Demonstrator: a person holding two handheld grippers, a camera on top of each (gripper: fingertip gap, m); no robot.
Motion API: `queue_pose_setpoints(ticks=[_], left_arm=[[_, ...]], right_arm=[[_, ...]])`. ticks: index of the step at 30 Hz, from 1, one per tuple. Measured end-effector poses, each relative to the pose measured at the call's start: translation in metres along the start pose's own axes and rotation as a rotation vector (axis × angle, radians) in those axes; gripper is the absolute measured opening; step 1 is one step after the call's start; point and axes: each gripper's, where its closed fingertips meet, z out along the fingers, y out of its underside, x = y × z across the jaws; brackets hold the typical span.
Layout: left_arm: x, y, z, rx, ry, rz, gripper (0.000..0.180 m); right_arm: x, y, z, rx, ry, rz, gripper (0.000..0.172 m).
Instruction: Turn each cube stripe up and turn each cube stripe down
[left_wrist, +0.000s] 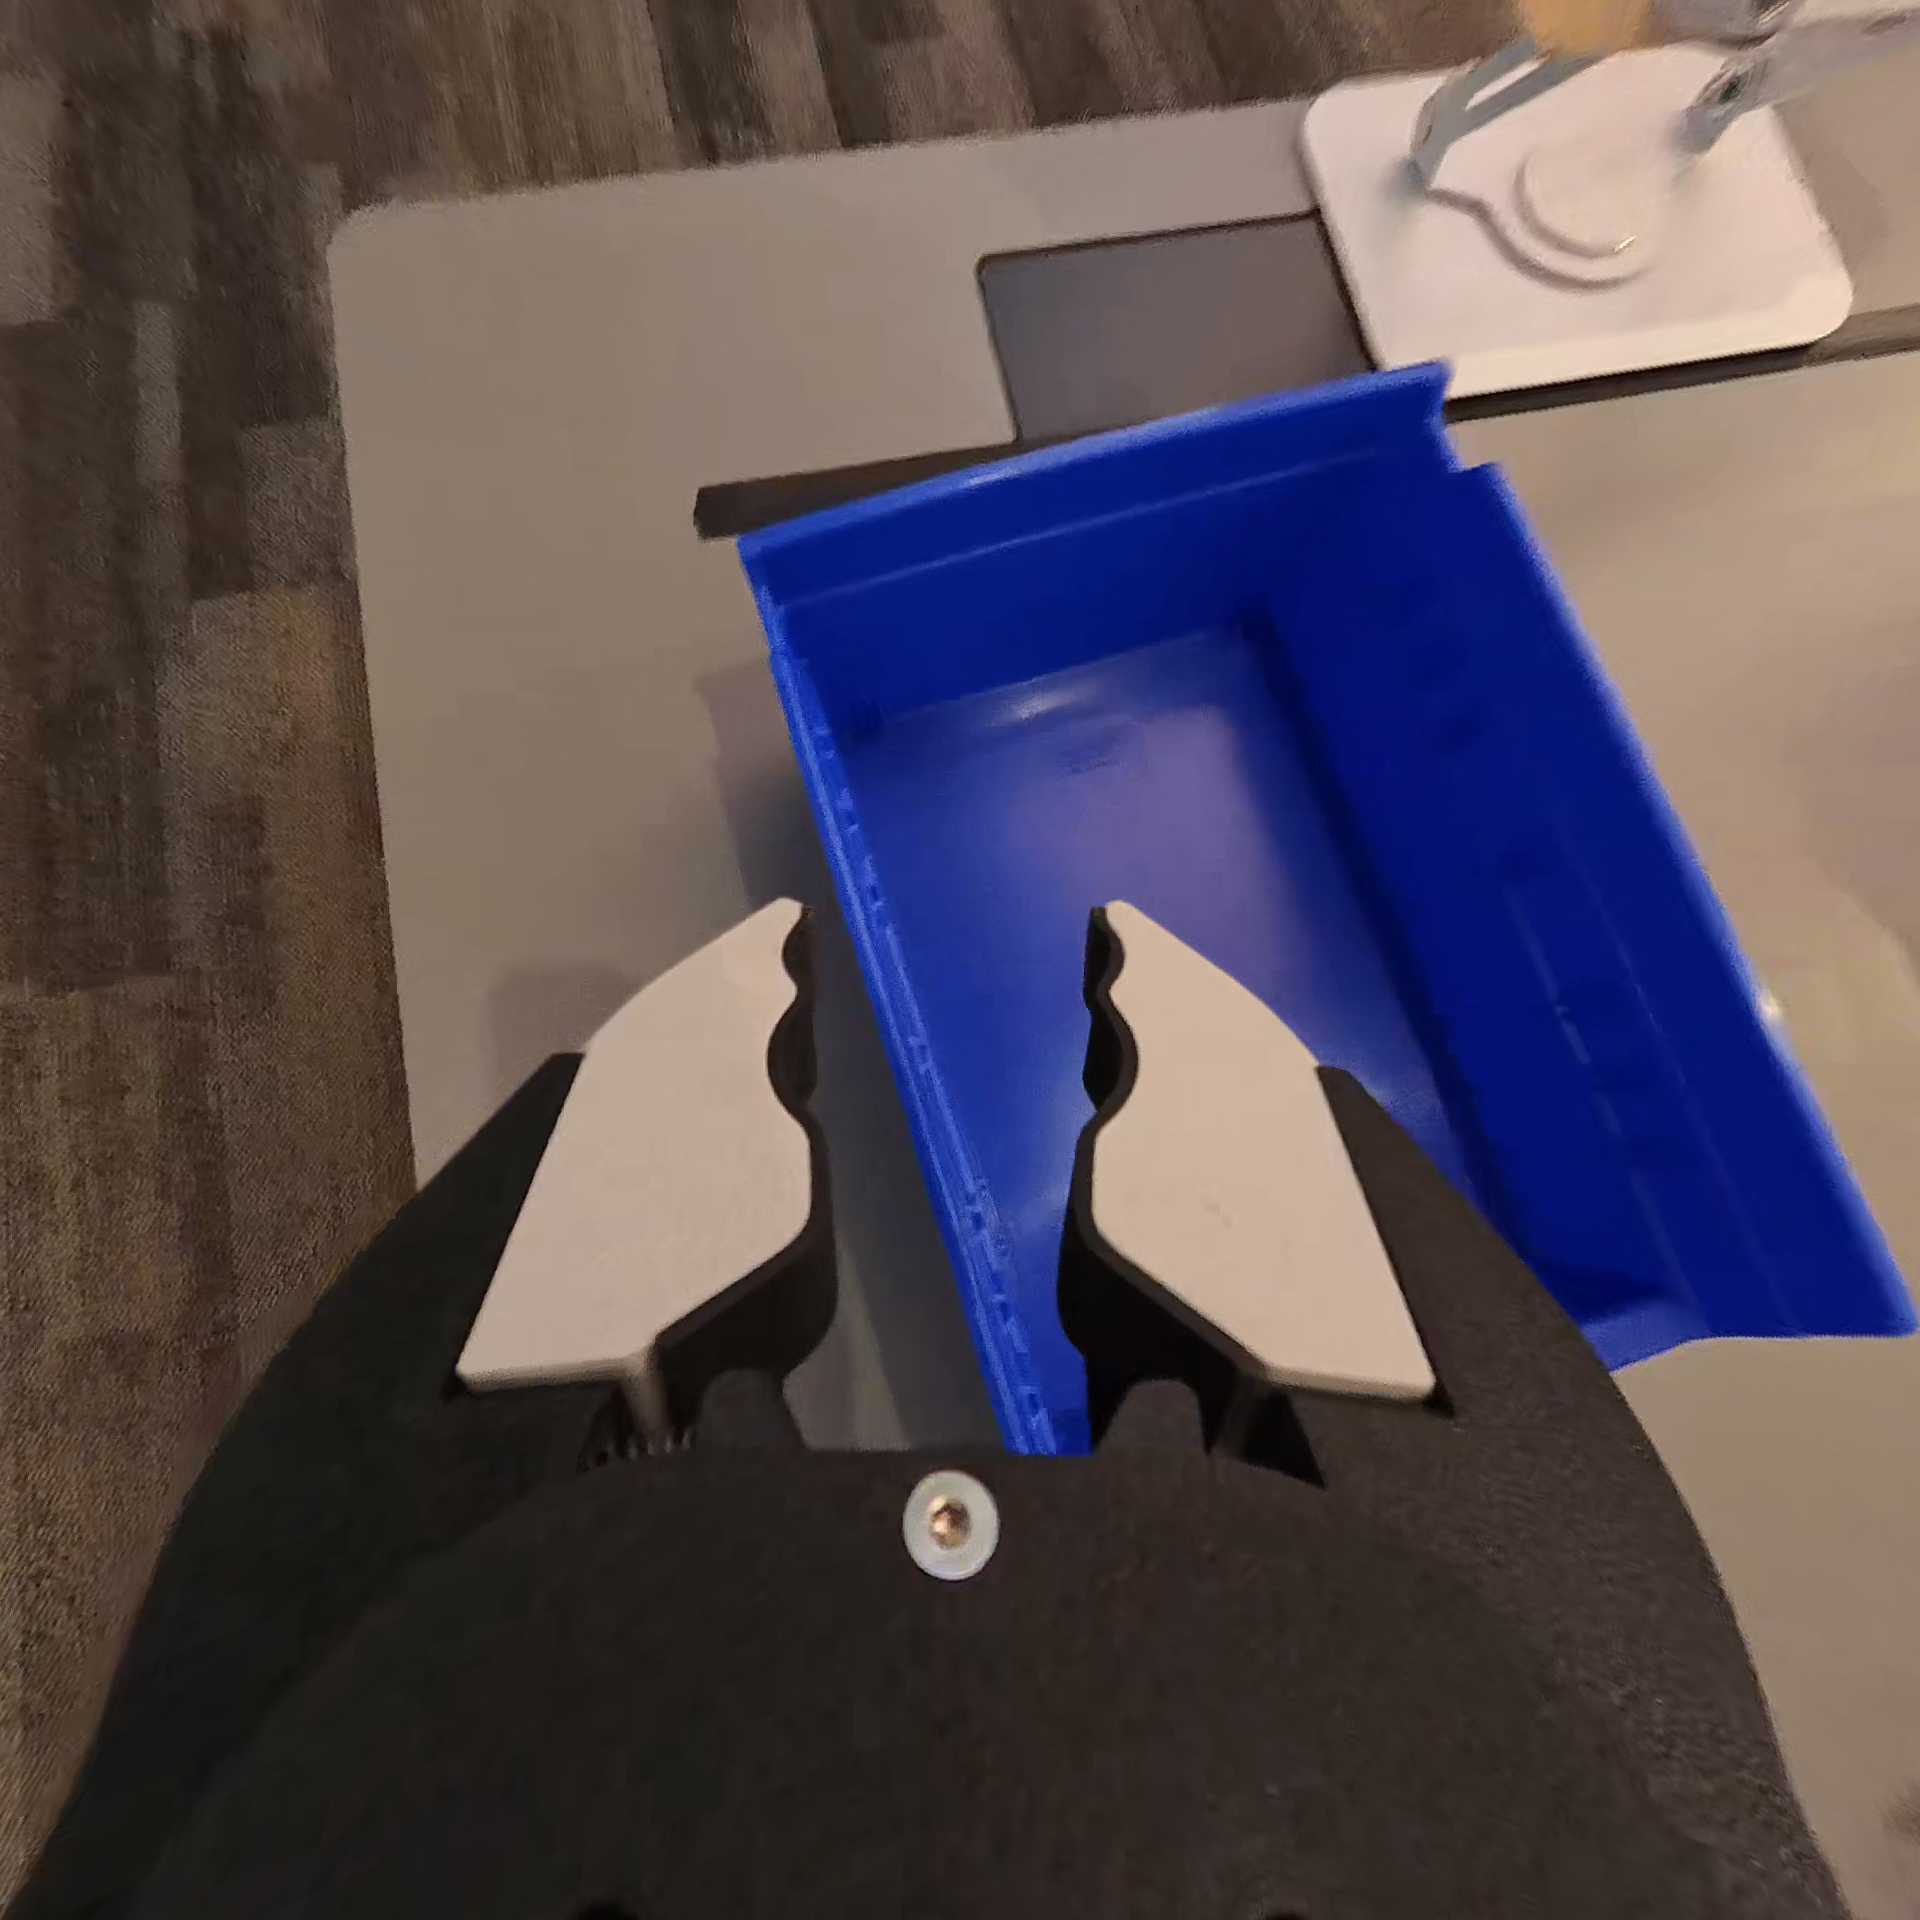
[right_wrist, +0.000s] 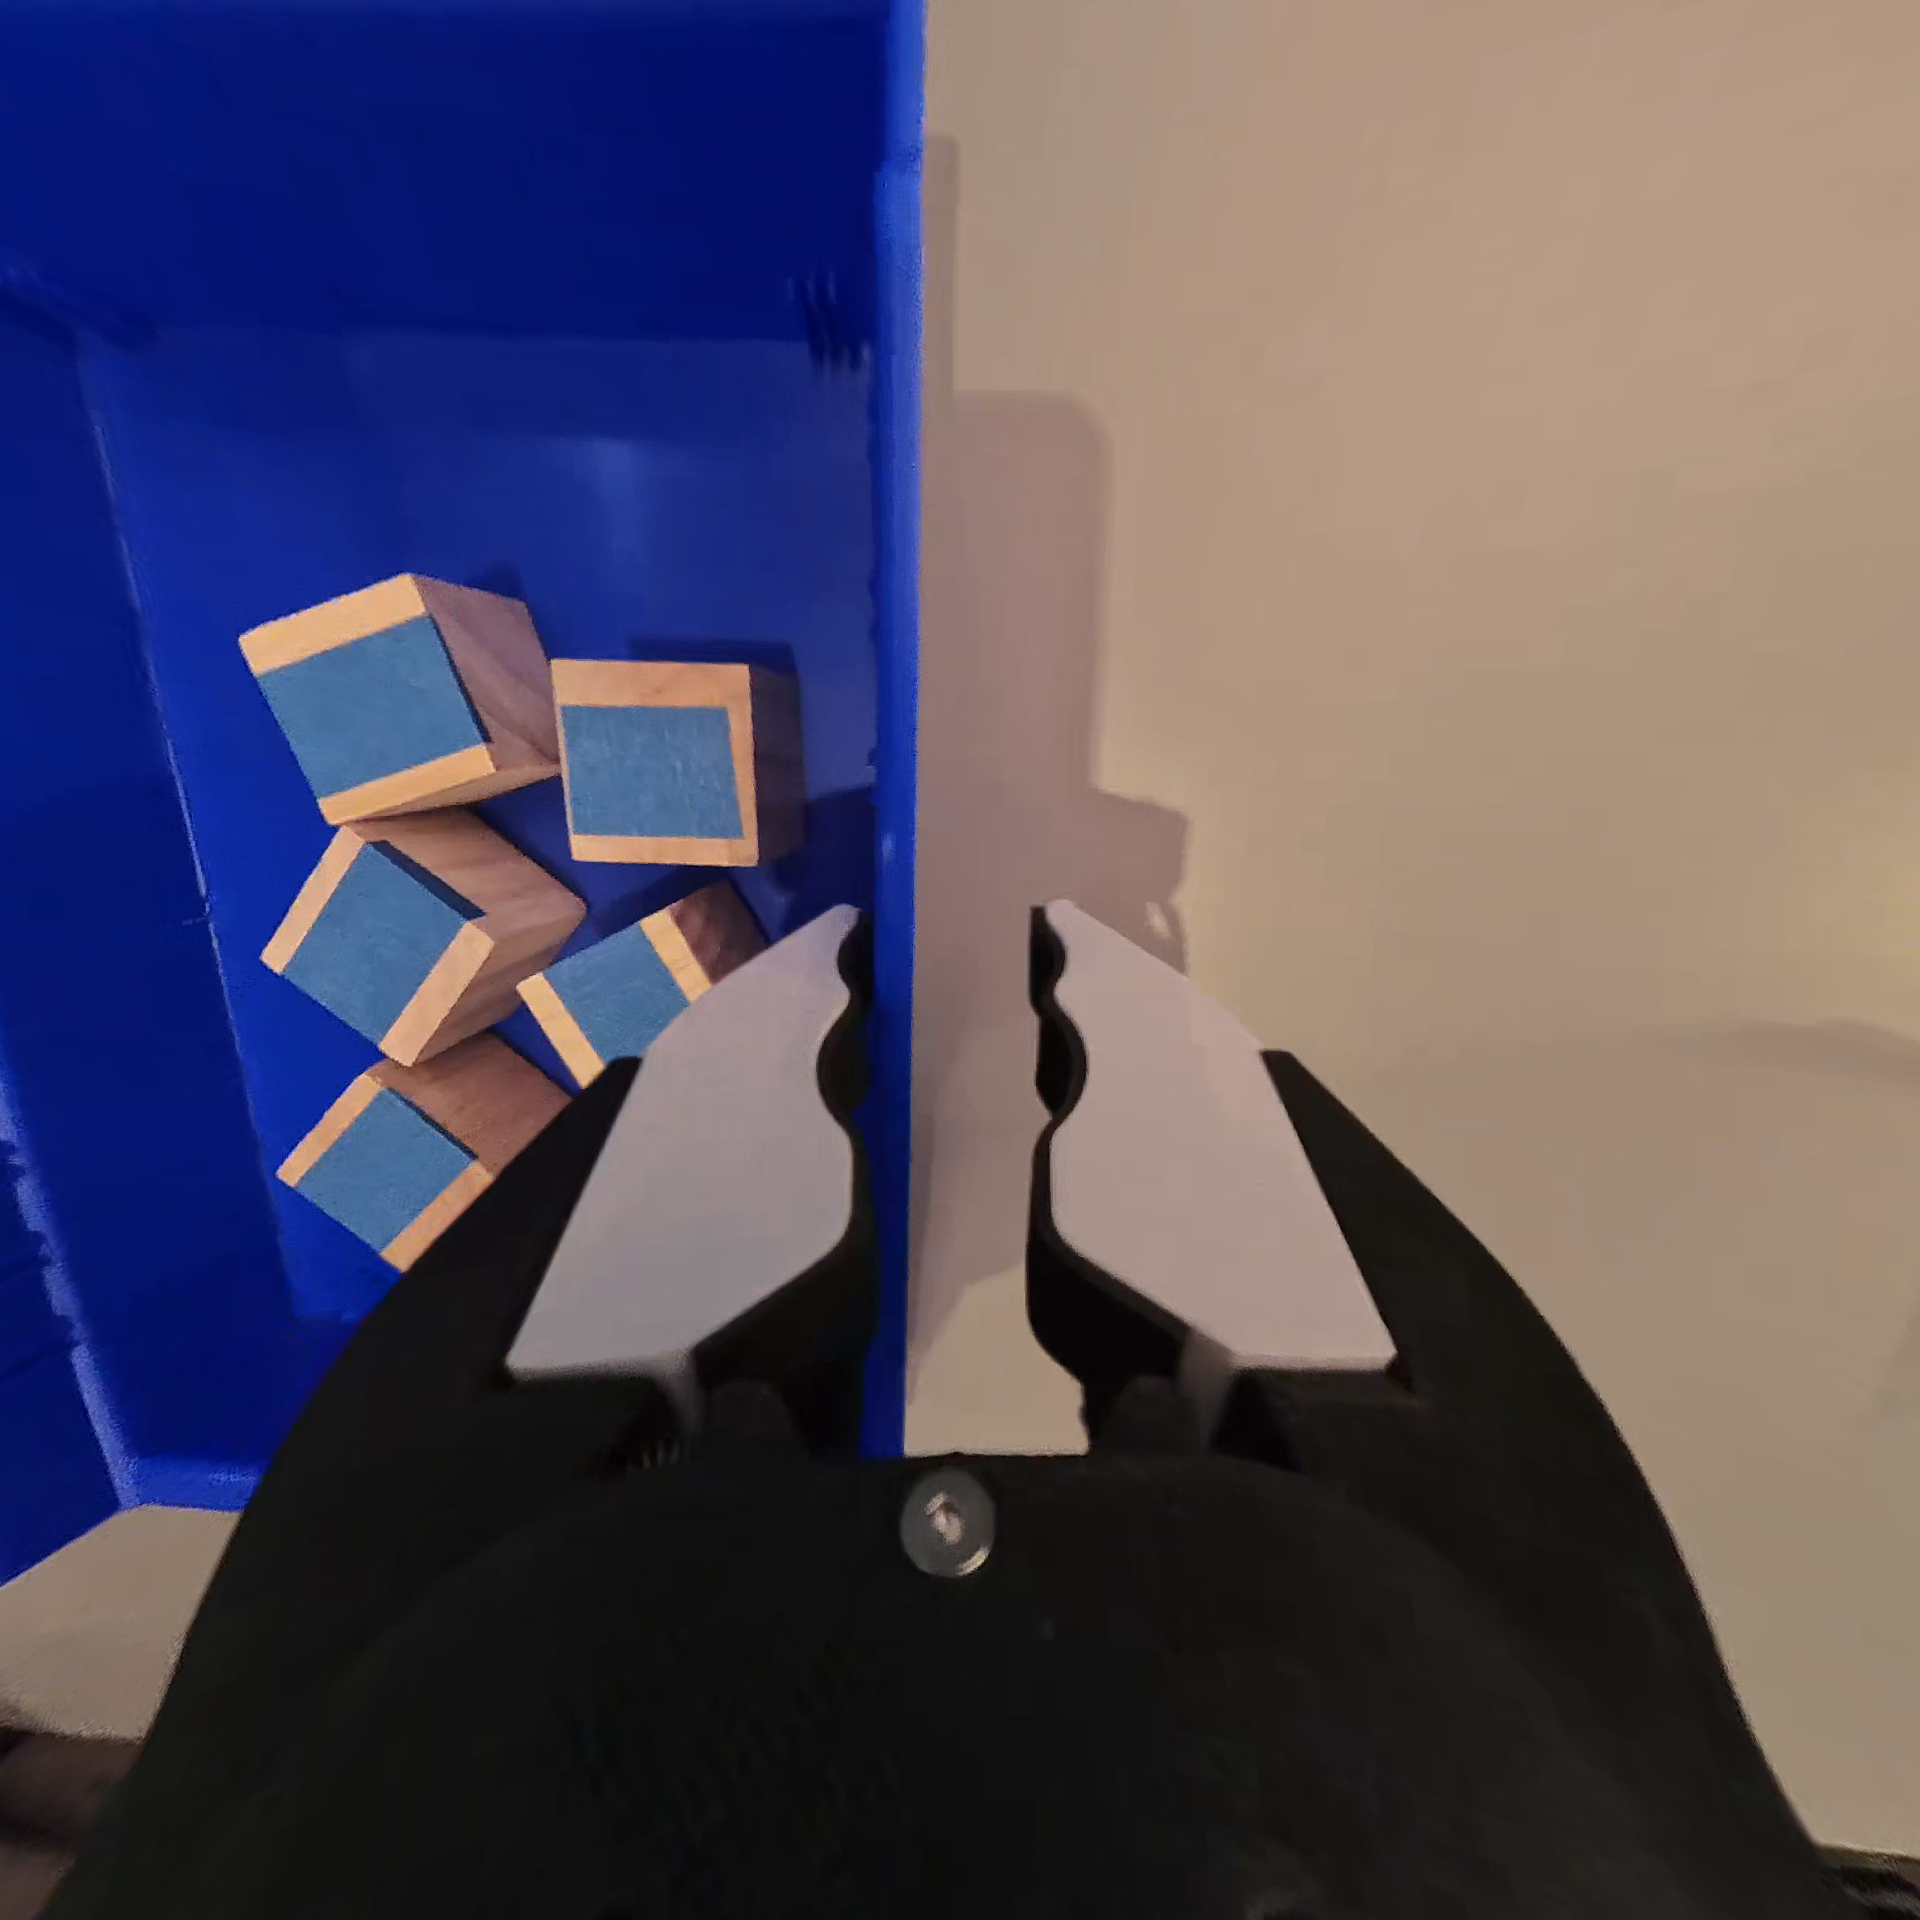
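Five small wooden cubes (right_wrist: 499, 883), each with a broad pale-blue stripe across one face, lay in a loose jumble on the floor of the deep blue plastic bin (right_wrist: 894, 623), which sat on the grey tabletop (left_wrist: 540, 436). All five showed their stripes toward my right camera, some tipped on an edge and leaning against a neighbour.

I judged the cubes to be light, hard and stiff, with smooth sanded faces that could slide a little under rubber pads but would not crush. The safest hold looked to be across two opposite plain wood faces, leaving the striped face free so I could roll it over. The cube (right_wrist: 655, 764) nearest the bin's right wall stood squarest and seemed the easiest first pick; the ones leaning on each other would likely shift once a neighbour was lifted.

My right gripper (right_wrist: 945, 925) straddled the bin's right wall, jaws narrowly parted: the left finger (right_wrist: 727, 1122) sat inside against the wall, the right finger (right_wrist: 1174, 1122) outside with a gap of bare table between it and the plastic, so nothing was clamped.

My left gripper (left_wrist: 951, 920) stood wider open and straddled the bin's left wall (left_wrist: 904, 1039), one finger outside and one over the bin floor, neither pad pressing on it. From that side the cubes were out of sight.
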Motion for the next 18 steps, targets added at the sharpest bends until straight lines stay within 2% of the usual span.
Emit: queue_pose_setpoints(ticks=[2, 5, 8, 12, 15, 17, 18], left_arm=[[-0.013, 0.016, 0.009, -0.093, -0.058, -0.018, 0.049], [-0.025, 0.035, 0.021, -0.209, -0.113, -0.011, 0.048], [-0.027, 0.049, 0.03, -0.291, -0.083, -0.076, 0.046], [-0.025, 0.056, 0.042, -0.328, -0.032, -0.122, 0.043], [-0.022, 0.071, 0.05, -0.412, -0.009, -0.159, 0.03], [-0.009, 0.074, 0.056, -0.448, 0.066, -0.219, 0.008], [-0.008, 0.076, 0.059, -0.469, 0.057, -0.237, 0.008]], right_arm=[[-0.011, 0.003, 0.005, -0.035, -0.065, -0.013, 0.007], [-0.01, 0.003, 0.006, -0.046, -0.043, -0.025, 0.007], [-0.01, 0.003, 0.005, -0.051, -0.033, -0.033, 0.007], [-0.01, 0.003, 0.005, -0.052, -0.029, -0.038, 0.007], [-0.011, 0.004, 0.005, -0.057, -0.019, -0.041, 0.007], [-0.011, 0.004, 0.005, -0.063, -0.013, -0.037, 0.008], [-0.011, 0.004, 0.005, -0.067, -0.013, -0.028, 0.008]])
